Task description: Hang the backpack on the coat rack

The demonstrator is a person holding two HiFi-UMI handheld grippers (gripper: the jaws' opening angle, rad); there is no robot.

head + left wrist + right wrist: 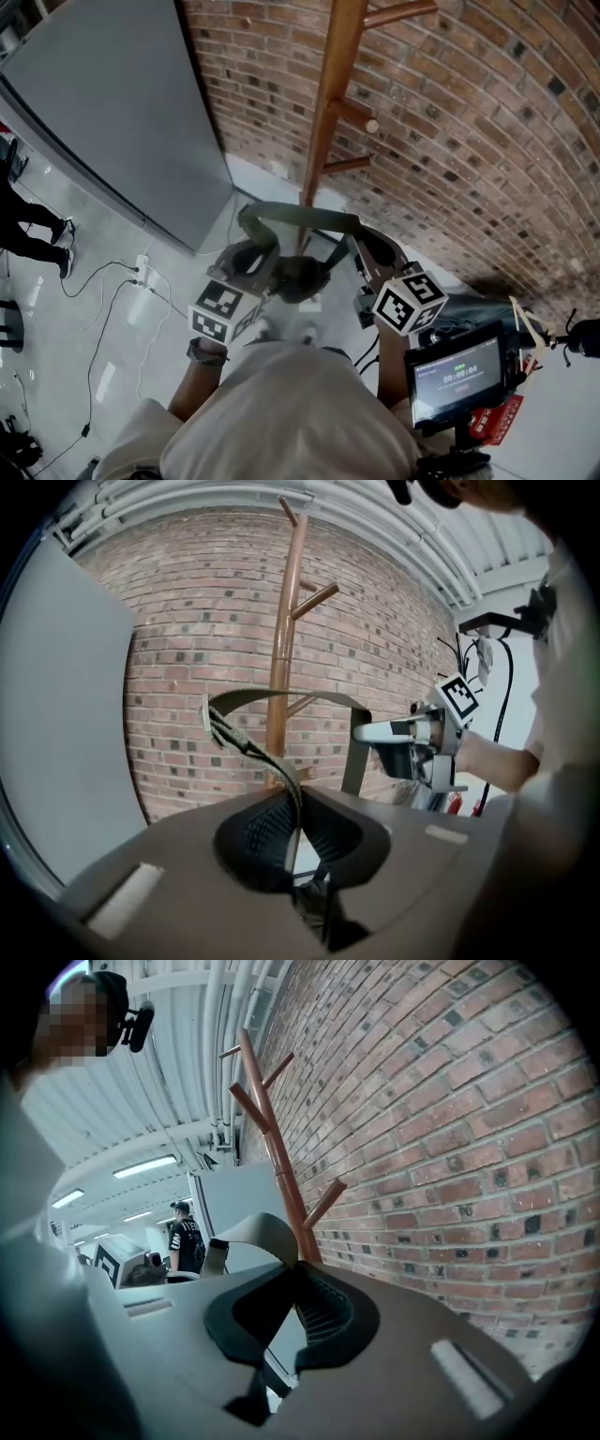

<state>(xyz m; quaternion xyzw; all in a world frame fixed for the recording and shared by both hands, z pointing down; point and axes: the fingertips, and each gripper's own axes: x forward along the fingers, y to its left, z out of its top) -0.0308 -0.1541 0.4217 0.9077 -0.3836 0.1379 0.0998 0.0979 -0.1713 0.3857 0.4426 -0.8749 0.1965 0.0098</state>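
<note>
The wooden coat rack (323, 112) stands against the brick wall, its pegs sticking out to the right. An olive backpack (300, 277) hangs between my two grippers just in front of the pole's foot. Its top strap (300, 217) stretches in a loop from one gripper to the other. My left gripper (253, 248) is shut on the strap's corded left end (246, 744), with the rack (281, 621) straight ahead. My right gripper (364, 242) is shut on the flat right end of the strap (251, 1237); the rack (277, 1152) rises just beyond it.
A grey panel (112, 112) leans along the left. Cables and a power strip (142, 272) lie on the floor. A person's legs (33, 230) stand at the far left. A screen on a stand (457, 373) sits at my right. Brick wall (469, 141) behind the rack.
</note>
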